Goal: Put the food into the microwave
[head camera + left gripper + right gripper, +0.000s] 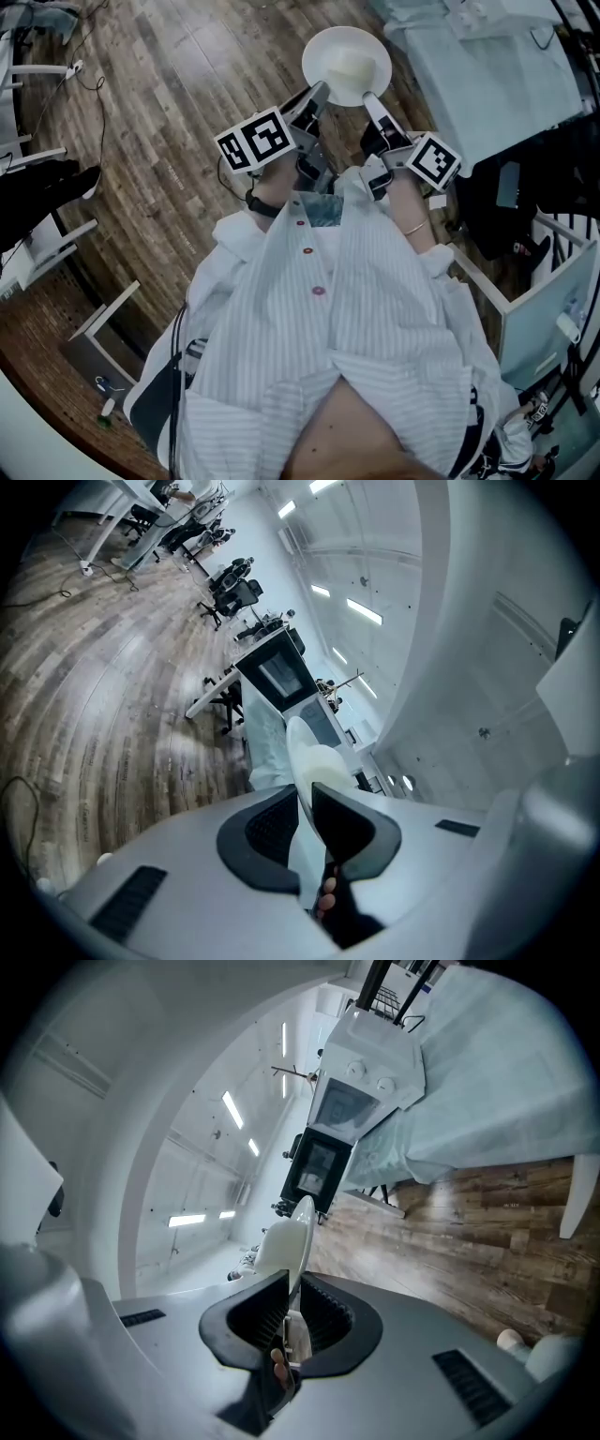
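Note:
A white plate (346, 64) with a pale mound of food (354, 67) on it is carried above the wooden floor, held from both sides. My left gripper (322, 91) is shut on the plate's near-left rim (302, 761), and my right gripper (368, 97) is shut on the near-right rim (298, 1232). Both gripper views show the plate edge-on between dark ribbed pads. A white microwave (361, 1101) stands on a cloth-covered table (487, 1091) ahead in the right gripper view, stacked over a dark appliance (319, 1166).
The white cloth-covered table (497, 66) fills the head view's upper right. A white frame and cabinet (539, 300) stand at the right. Table legs (37, 155) and a dark chair (42, 187) are at the left. Office chairs (234, 597) and desks sit far off.

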{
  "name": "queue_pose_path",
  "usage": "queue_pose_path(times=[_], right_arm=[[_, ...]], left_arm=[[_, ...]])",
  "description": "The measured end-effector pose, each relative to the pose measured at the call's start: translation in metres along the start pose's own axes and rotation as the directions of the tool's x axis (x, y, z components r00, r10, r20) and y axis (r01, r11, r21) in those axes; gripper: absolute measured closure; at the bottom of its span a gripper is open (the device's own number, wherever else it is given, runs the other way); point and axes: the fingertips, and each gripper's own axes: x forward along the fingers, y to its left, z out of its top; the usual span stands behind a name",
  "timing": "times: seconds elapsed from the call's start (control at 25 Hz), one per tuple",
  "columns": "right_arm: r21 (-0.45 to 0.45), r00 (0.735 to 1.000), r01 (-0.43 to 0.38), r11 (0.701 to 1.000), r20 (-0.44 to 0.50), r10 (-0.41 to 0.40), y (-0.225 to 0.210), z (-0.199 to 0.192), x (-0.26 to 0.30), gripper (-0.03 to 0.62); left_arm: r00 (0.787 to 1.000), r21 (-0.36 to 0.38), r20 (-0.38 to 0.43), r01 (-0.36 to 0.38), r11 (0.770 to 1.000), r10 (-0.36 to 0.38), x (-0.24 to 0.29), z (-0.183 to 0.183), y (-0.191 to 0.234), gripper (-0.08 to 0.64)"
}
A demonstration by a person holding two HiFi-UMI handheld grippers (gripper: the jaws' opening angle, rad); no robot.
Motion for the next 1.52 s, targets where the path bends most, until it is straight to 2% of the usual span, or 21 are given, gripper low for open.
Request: queue_pose_path(times=[0.12,0.24,0.56,0.84,0.92,1.12,1.32,1.52], right_arm=[[-0.007,1.0,-0.016,1.0,-0.009,0.016,0.005,0.0,0.013,0.541],[0.008,1.0,0.001,1.0,-0.017,-0.001,0.004,-0.003,0.023,0.541],[0.015,0.998,0.029,0.999,-0.049,-0.029,0.0,0.014,0.09,0.541],[0.002,0.999,0.009,1.0,-0.052,-0.009,-0.007,0.062,0.138,0.541],[0.042,0.999,-0.003,0.999,-0.048,0.005,-0.005,0.076,0.152,0.541],[0.019,0.998,0.056,0.998,-0.035,-0.055,-0.027,0.12,0.171,0.541],[0.049,0.999,0.026,0.998,-0.034,-0.024,-0.014,0.154,0.194,0.541],[0.024,0.998,0.053,0.998,-0.039,-0.052,-0.026,0.194,0.212,0.541]], left_arm=[[1.0,0.005,0.01,-0.009,1.0,0.009,-0.001,0.011,0.005,0.511],[1.0,0.0,0.011,-0.021,1.0,0.021,-0.003,0.019,0.012,0.511],[0.999,-0.041,0.012,-0.035,0.999,0.036,0.025,0.071,0.045,0.511],[0.999,-0.047,0.0,-0.036,0.998,0.037,0.08,0.107,0.055,0.511],[0.999,-0.049,-0.008,-0.034,0.998,0.034,0.099,0.117,0.057,0.511],[1.0,-0.048,-0.022,-0.023,0.999,0.022,0.145,0.14,0.053,0.511],[1.0,-0.045,-0.024,-0.02,0.999,0.019,0.177,0.165,0.044,0.511],[1.0,-0.041,-0.02,-0.02,0.999,0.02,0.213,0.188,0.036,0.511]])
